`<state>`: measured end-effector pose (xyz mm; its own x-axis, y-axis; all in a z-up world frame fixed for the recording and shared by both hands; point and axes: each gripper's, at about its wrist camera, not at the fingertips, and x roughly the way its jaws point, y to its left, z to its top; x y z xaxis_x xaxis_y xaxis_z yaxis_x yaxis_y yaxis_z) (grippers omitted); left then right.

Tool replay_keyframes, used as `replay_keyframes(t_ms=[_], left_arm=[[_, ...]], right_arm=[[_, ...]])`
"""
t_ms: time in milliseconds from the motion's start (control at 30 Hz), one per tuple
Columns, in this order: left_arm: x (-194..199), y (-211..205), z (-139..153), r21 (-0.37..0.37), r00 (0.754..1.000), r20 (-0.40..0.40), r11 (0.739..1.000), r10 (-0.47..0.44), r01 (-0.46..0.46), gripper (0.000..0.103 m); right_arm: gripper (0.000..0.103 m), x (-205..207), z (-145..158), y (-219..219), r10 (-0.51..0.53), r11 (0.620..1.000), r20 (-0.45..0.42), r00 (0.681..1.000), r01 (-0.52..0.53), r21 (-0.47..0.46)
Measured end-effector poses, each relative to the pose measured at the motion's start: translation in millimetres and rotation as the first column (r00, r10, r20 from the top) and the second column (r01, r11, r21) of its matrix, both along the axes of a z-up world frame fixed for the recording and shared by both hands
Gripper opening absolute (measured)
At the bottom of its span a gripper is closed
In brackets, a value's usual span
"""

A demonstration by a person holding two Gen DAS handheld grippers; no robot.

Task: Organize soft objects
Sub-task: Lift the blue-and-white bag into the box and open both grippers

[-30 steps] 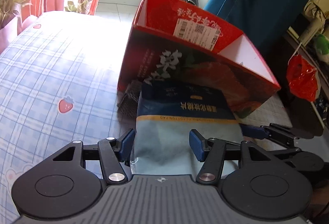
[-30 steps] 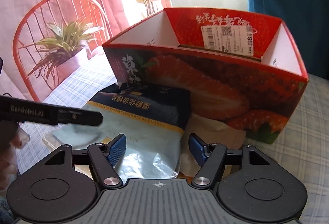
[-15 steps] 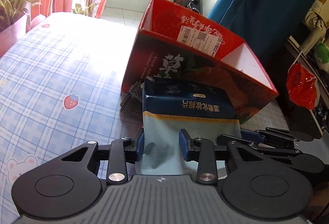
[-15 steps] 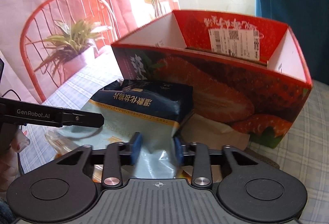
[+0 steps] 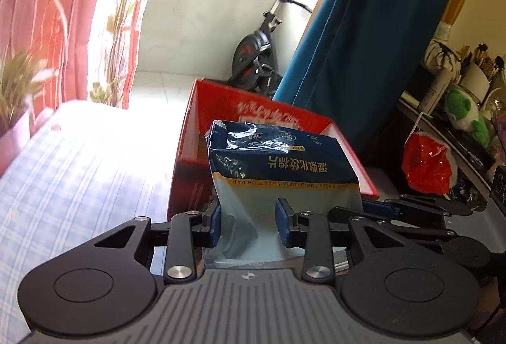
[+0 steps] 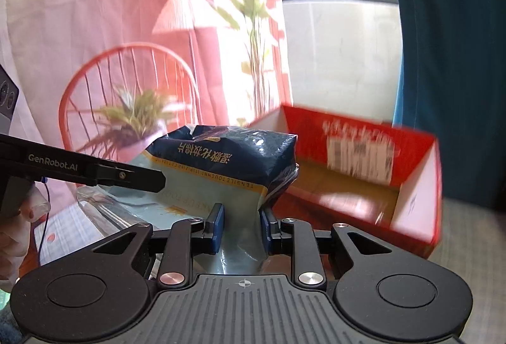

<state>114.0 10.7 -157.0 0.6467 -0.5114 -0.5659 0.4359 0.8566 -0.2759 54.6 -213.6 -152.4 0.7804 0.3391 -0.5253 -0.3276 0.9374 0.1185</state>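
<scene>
the left claw point(image 5: 248, 225) is pinching the pale blue lower end of the cotton pad pack point(image 5: 278, 167), both blue pads pressing into the creased film, and the right claw point(image 6: 242, 227) is gripping the same pack point(image 6: 221, 167) at its other lower corner, its jaws closing a little tighter so that the plastic is bunching between them. the pack is hanging clear of the bed, dark navy end pointing away toward twelve o'clock from each claw, with a gold band and printed lettering crossing its middle. in the left wrist view the right claw's black arm point(image 5: 420, 208) is showing at three o'clock beside the pack; in the right wrist view the left claw's arm point(image 6: 82, 168) is reaching in from nine o'clock, and part of a hand point(image 6: 12, 236) is showing at the picture's edge below it. beyond the pack, at twelve to one o'clock, the red strawberry box point(image 6: 411, 186) is standing open on the checked bedsheet point(image 5: 79, 186), a white shipping label on its far inner wall; the pack's far end is overlapping the box's near rim in the left view. farther out, an exercise bike point(image 5: 256, 59) is standing at twelve o'clock, a teal curtain point(image 5: 363, 43) at one o'clock, and a red plastic bag point(image 5: 427, 167) at three o'clock.
</scene>
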Motion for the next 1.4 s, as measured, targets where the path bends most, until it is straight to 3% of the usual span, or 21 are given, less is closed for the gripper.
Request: replay_keyframes(t_ms=[233,400,667,900,1167,1233,1267,1400], left_arm=[[45.1,-26.6,18.7,0.010,0.998,0.056,0.999,-0.039,0.038,0.037],[88.9,-55.4,14.9,0.023,0.996,0.086,1.000,-0.014,0.012,0.037],[147.8,-89.3,-11.4,0.076,0.999,-0.015,0.997,0.031,-0.030,0.037],[166.2,-102.7,-27.5,0.161,0.999,-0.047,0.987,0.005,0.002,0.037],[170.5,-99.3,-33.6,0.214,0.999,-0.052,0.977,0.008,0.004,0.037],[169.4,-97.6,-33.5,0.230,0.999,-0.047,0.973,0.006,0.005,0.044],[168.7,-95.6,-31.8,0.234,0.999,-0.044,0.972,0.004,0.007,0.046],[158.5,-86.7,-23.6,0.225,0.999,-0.038,0.974,-0.008,0.016,0.050]], right_arm=[[0.022,36.4,32.7,-16.8,-0.029,0.999,0.075,0.997,0.032,-0.044],[0.022,84.4,34.7,-33.4,-0.076,0.995,0.080,0.994,0.081,-0.066],[0.022,156.4,1.1,-53.0,-0.169,0.984,-0.030,0.985,0.166,-0.068],[0.021,181.3,-35.2,-58.9,-0.225,0.974,-0.154,0.962,0.216,-0.071],[0.022,185.9,-47.0,-46.2,-0.235,0.969,-0.193,0.953,0.215,-0.120],[0.026,185.0,-48.4,-42.8,-0.237,0.967,-0.201,0.950,0.212,-0.138],[0.033,183.7,-49.5,-42.1,-0.247,0.963,-0.203,0.947,0.216,-0.161],[0.033,177.2,-53.2,-36.0,-0.234,0.957,-0.202,0.951,0.189,-0.220]])
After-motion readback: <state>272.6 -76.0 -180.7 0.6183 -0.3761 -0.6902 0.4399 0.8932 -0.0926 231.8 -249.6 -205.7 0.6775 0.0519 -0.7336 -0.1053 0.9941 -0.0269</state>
